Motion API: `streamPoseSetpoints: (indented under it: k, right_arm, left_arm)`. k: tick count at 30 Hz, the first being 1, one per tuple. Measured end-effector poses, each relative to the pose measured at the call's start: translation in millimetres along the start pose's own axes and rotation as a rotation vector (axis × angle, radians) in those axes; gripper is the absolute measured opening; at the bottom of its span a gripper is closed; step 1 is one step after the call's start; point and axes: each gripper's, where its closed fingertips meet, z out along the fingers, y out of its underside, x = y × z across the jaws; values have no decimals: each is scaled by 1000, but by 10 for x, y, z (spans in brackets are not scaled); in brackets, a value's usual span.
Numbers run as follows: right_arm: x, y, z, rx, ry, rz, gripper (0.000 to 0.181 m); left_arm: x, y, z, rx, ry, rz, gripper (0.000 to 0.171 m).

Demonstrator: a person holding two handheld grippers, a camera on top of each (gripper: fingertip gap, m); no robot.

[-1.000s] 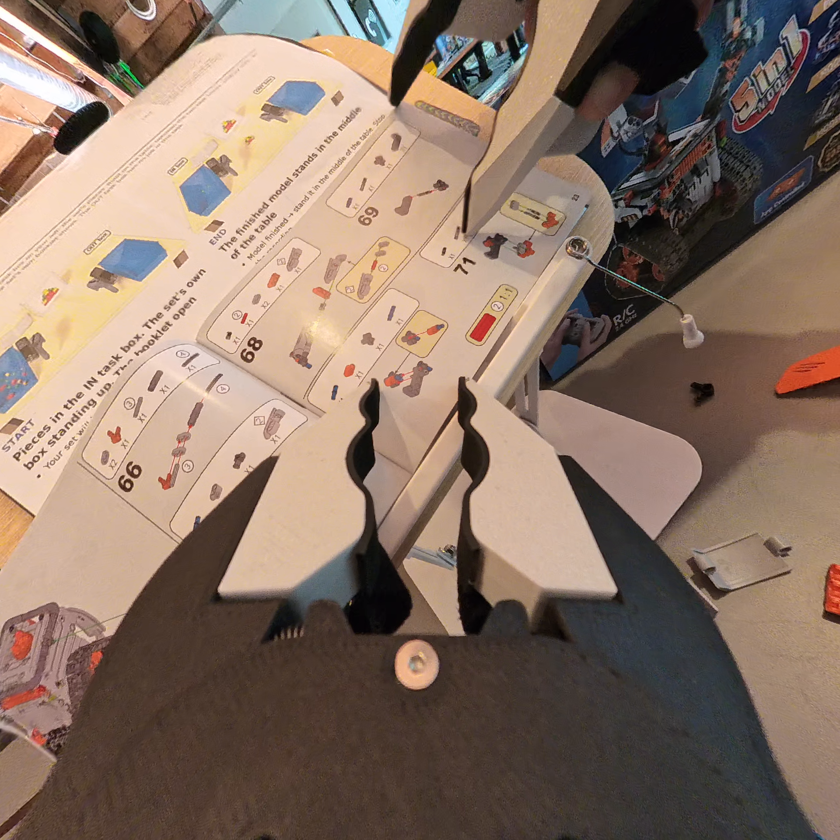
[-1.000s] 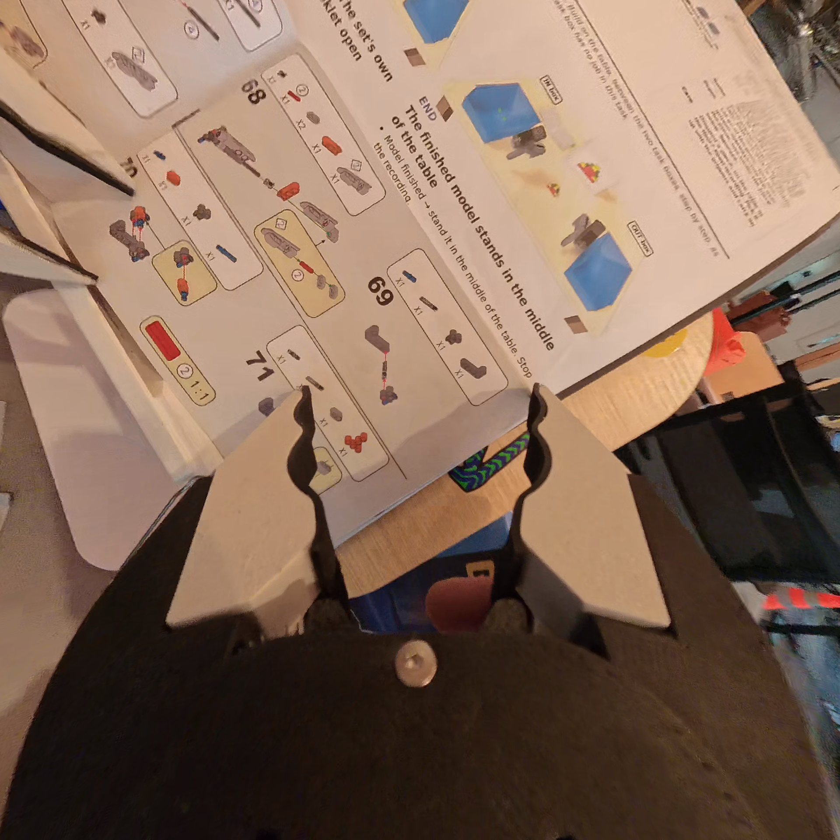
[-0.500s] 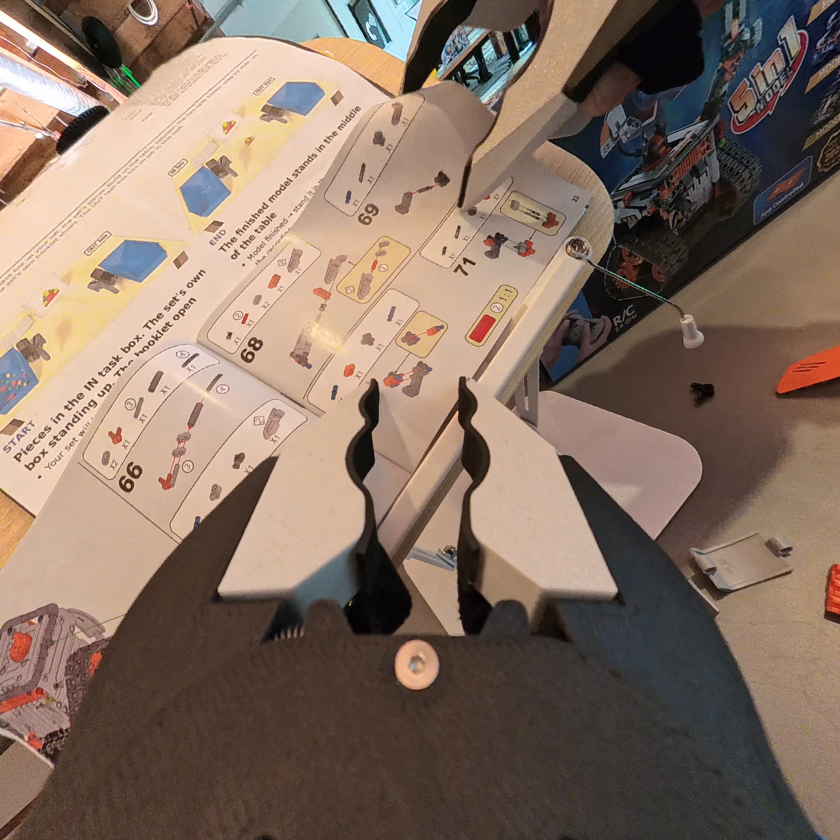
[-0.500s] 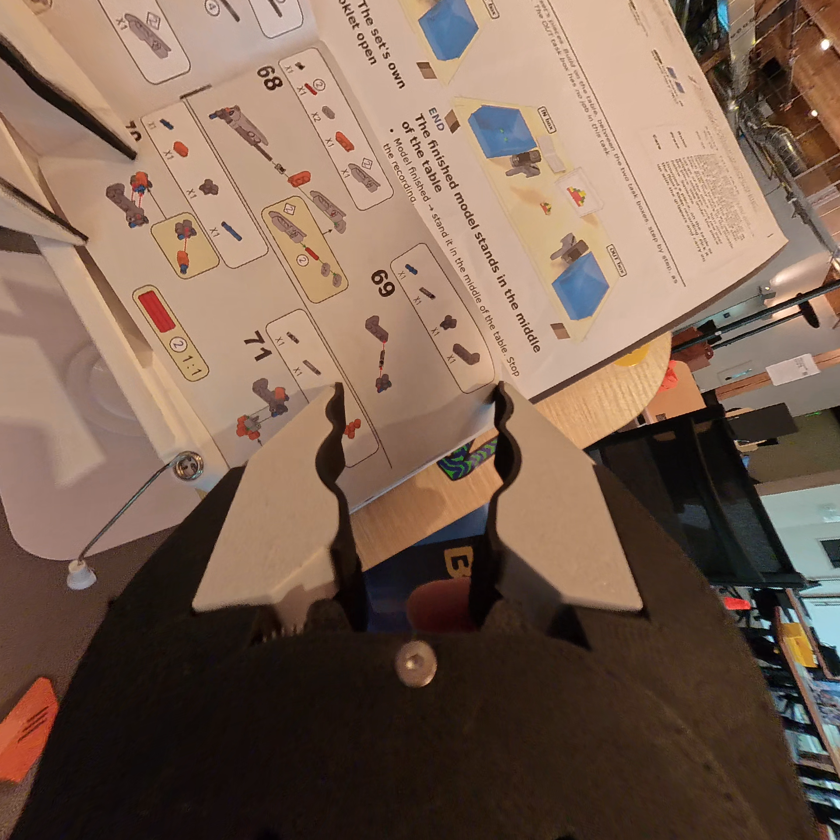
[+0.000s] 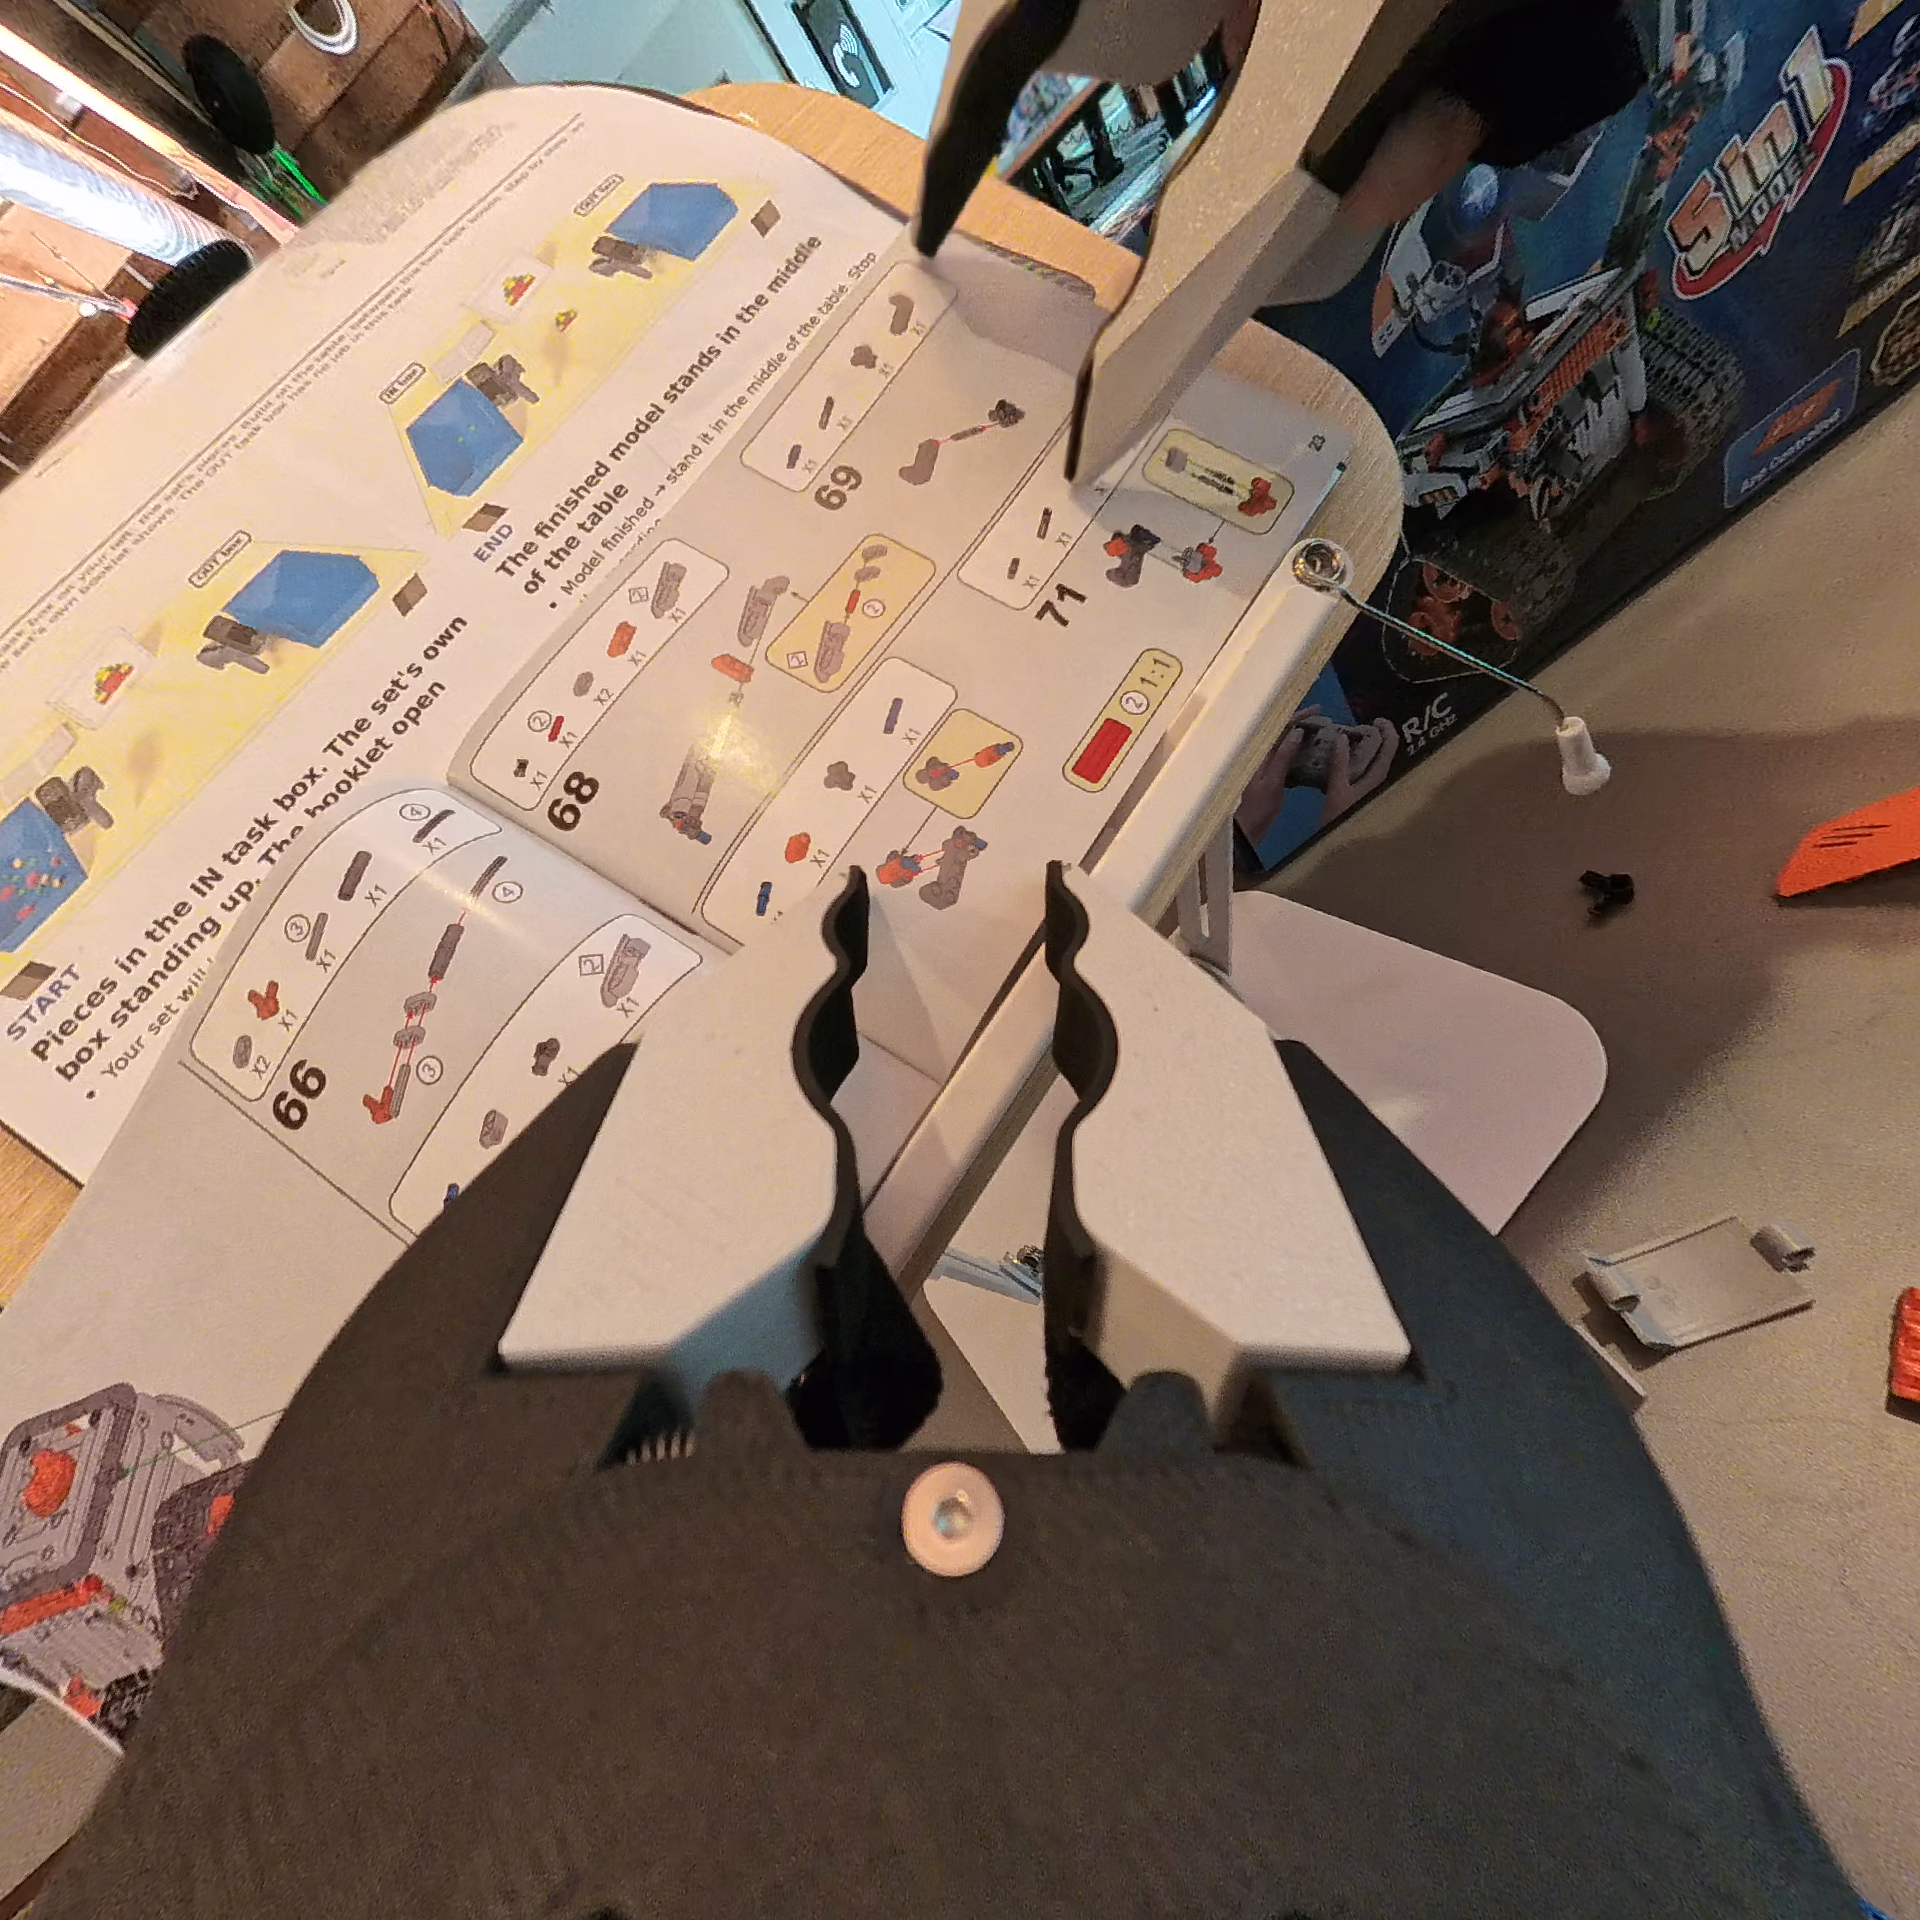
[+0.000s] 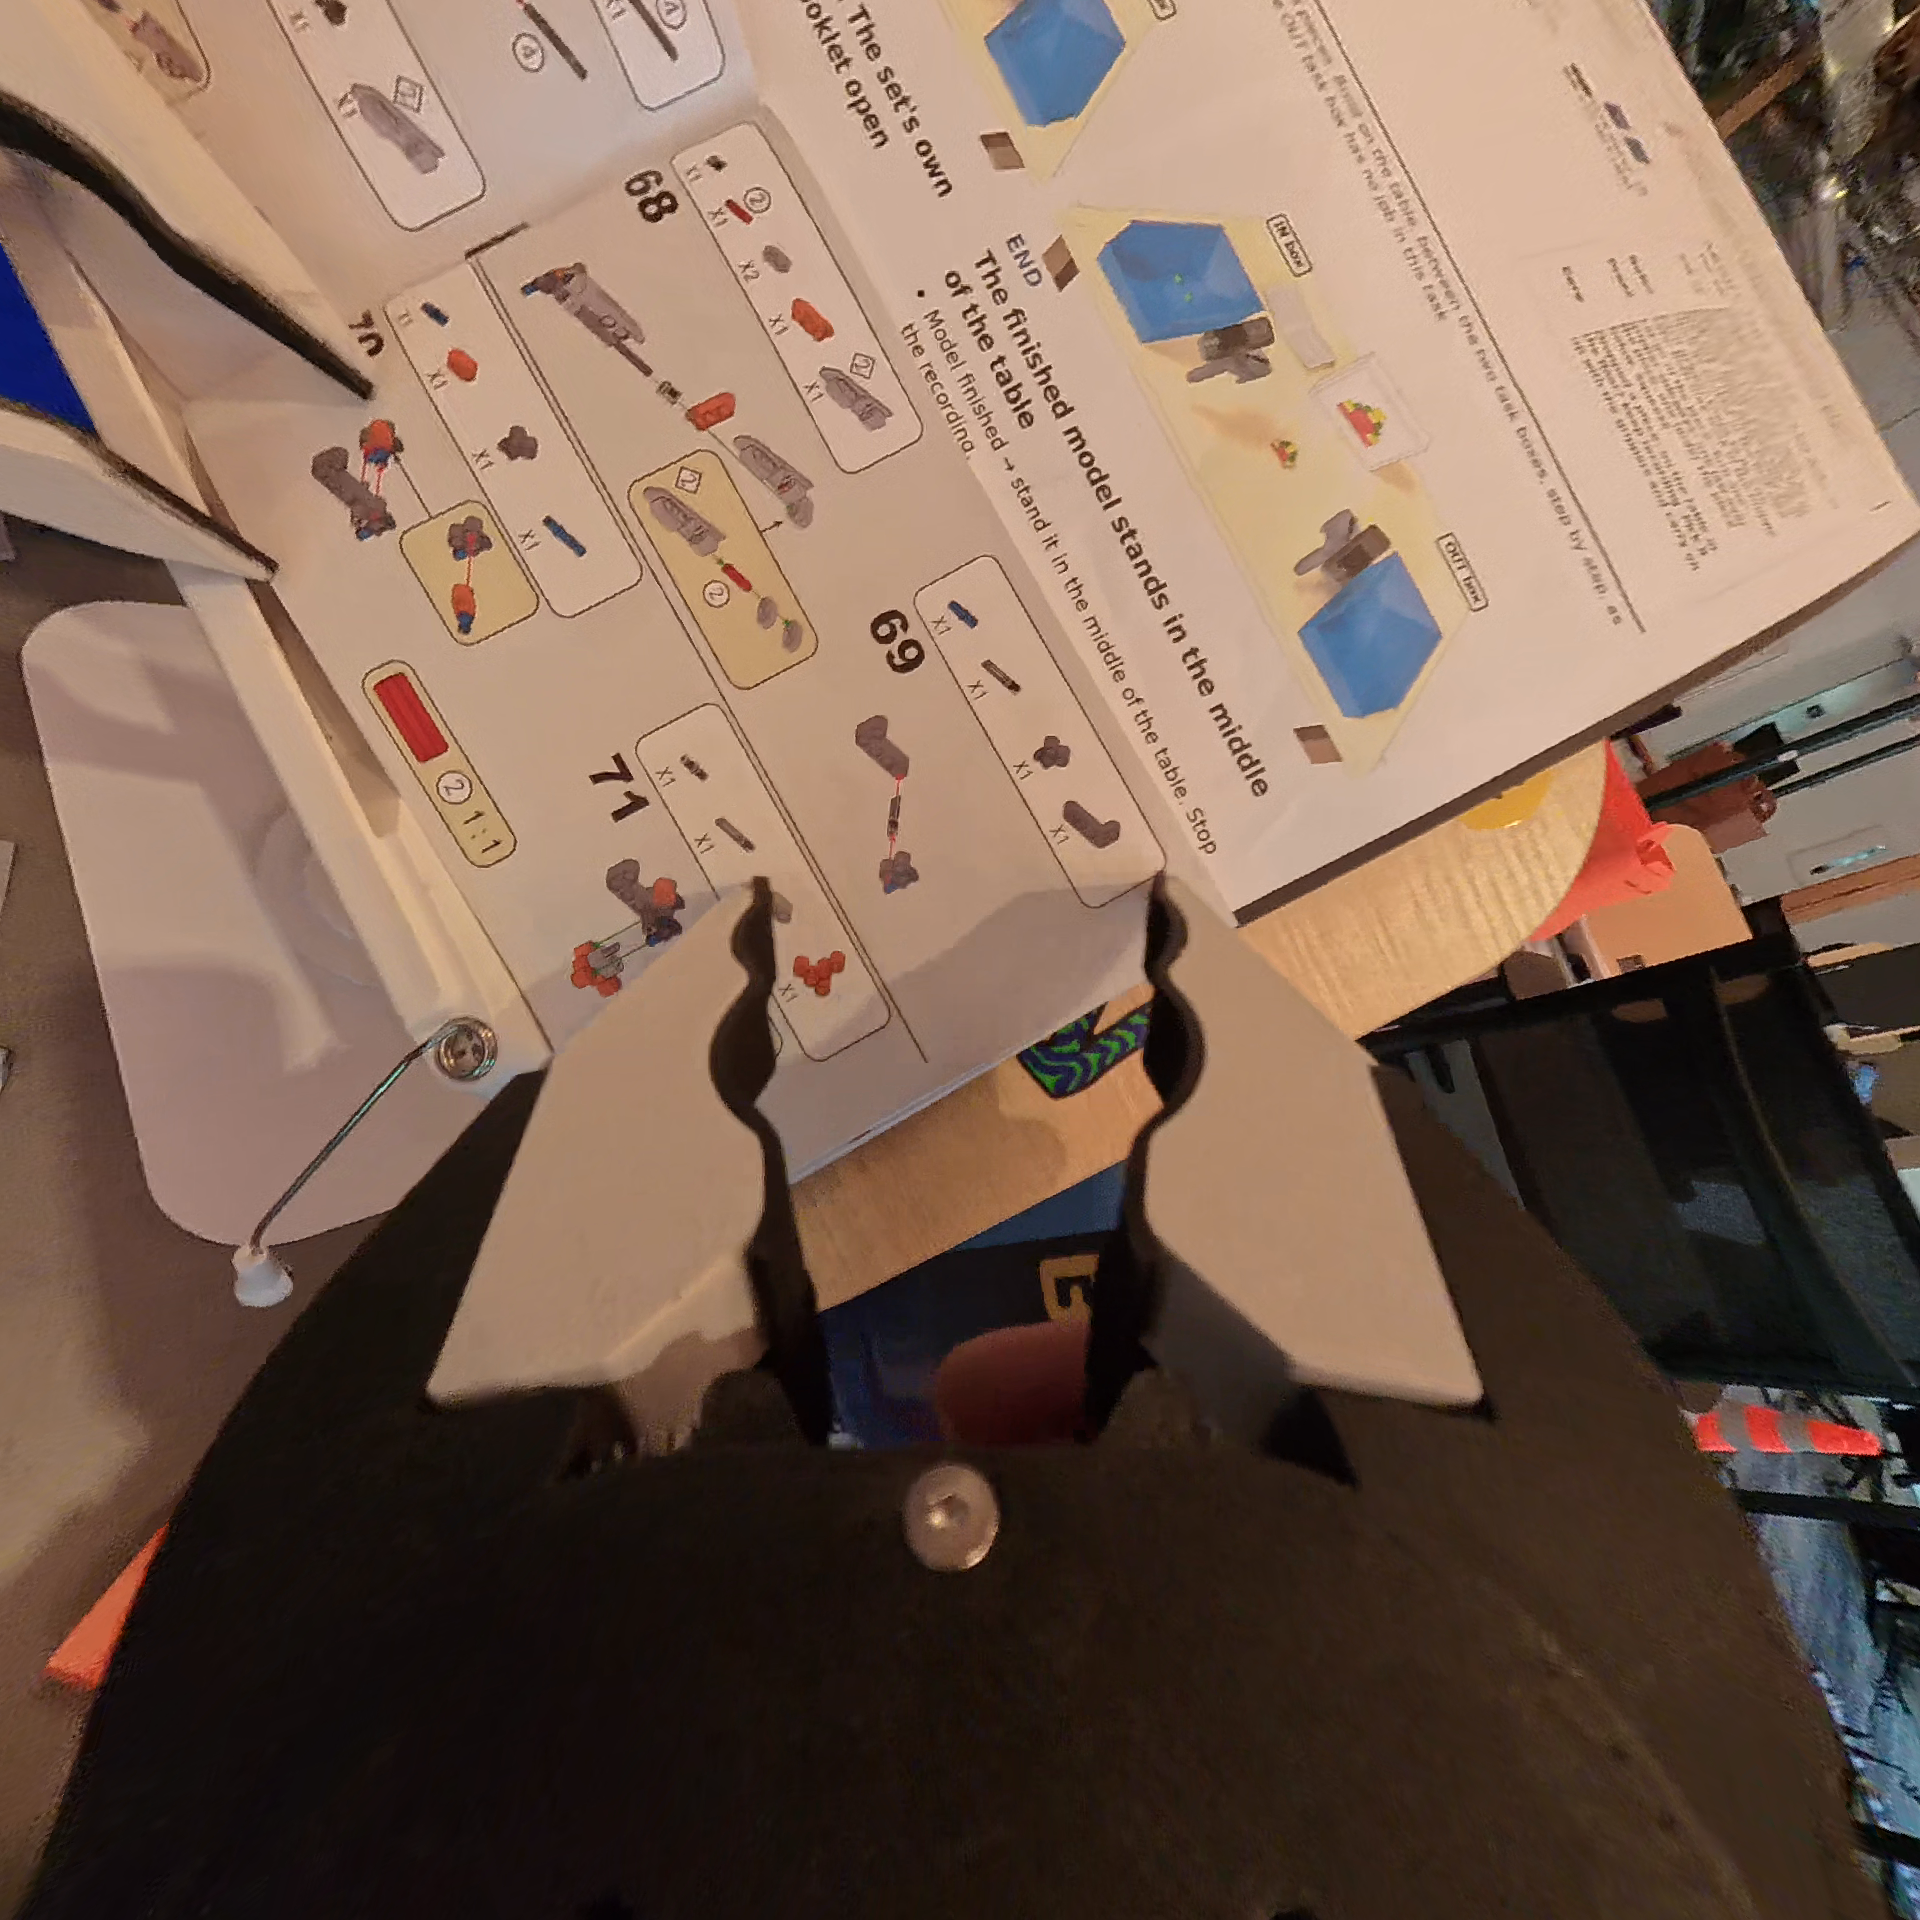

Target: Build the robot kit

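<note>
Two grippers work over an open instruction booklet (image 5: 790,644) propped on a white stand (image 5: 1195,790) on the table (image 5: 1714,1039). Our left gripper (image 5: 951,904) sits spread, holding nothing, its fingers either side of the stand's front ledge. Our right gripper (image 6: 956,899) is likewise parted and empty, its tips at the booklet's far corner; whether they touch the paper we cannot tell. We judge the risk to be a creased or torn page if the right gripper pinches that corner at a slant, or a toppled stand if the left one pushes the ledge. Only the left wrist view shows the grey flat part (image 5: 1694,1288), the small black piece (image 5: 1605,888) and the blue box (image 5: 1662,312). Only the right wrist view shows the black crate (image 6: 1683,1174) beyond the table.
</note>
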Motion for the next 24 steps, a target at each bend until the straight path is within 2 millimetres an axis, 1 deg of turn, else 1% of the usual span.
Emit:
streamPoseSetpoints:
  k: [1,3,7,9,10,11,13,16,17,18,19,21,24]
  right_arm:
    - [-3,13,11,-7,-12,3,74]
    - [-1,15,22,-9,-23,-6,72]
    - [-26,0,28,-3,-38,-16,51]
    - [-26,1,31,-5,-40,-11,49]
    - [-21,0,26,-7,-43,-7,45]
    - [-15,-2,25,-8,-43,-10,36]
    - [-14,-4,33,-9,-41,-11,33]
    - [-48,-18,40,-10,-45,-34,20]
    - [-14,-31,35,-7,-21,-39,24]
    - [40,-50,25,3,6,-29,44]
    - [52,-53,21,9,3,-9,57]
    - [24,-26,43,5,-16,-2,61]
    - [27,-30,48,0,-28,6,56]
  left_arm:
    - [-1,0,0,0,0,0,32]
    - [-2,-1,1,0,1,1,31]
    - [-2,-1,0,2,2,4,31]
    - [-7,-3,2,4,-1,5,31]
    - [-6,-3,3,4,-1,5,31]
    - [-4,-3,1,3,0,5,31]
    - [-7,-2,0,2,-4,5,31]
    - [-8,-2,1,1,-3,2,31]
    - [-5,-2,0,1,-2,2,31]
    - [0,-1,-2,0,-1,3,30]
    - [3,-1,-4,0,0,5,30]
    - [1,-2,-1,2,-3,5,30]
    - [-7,-5,4,4,-4,4,30]
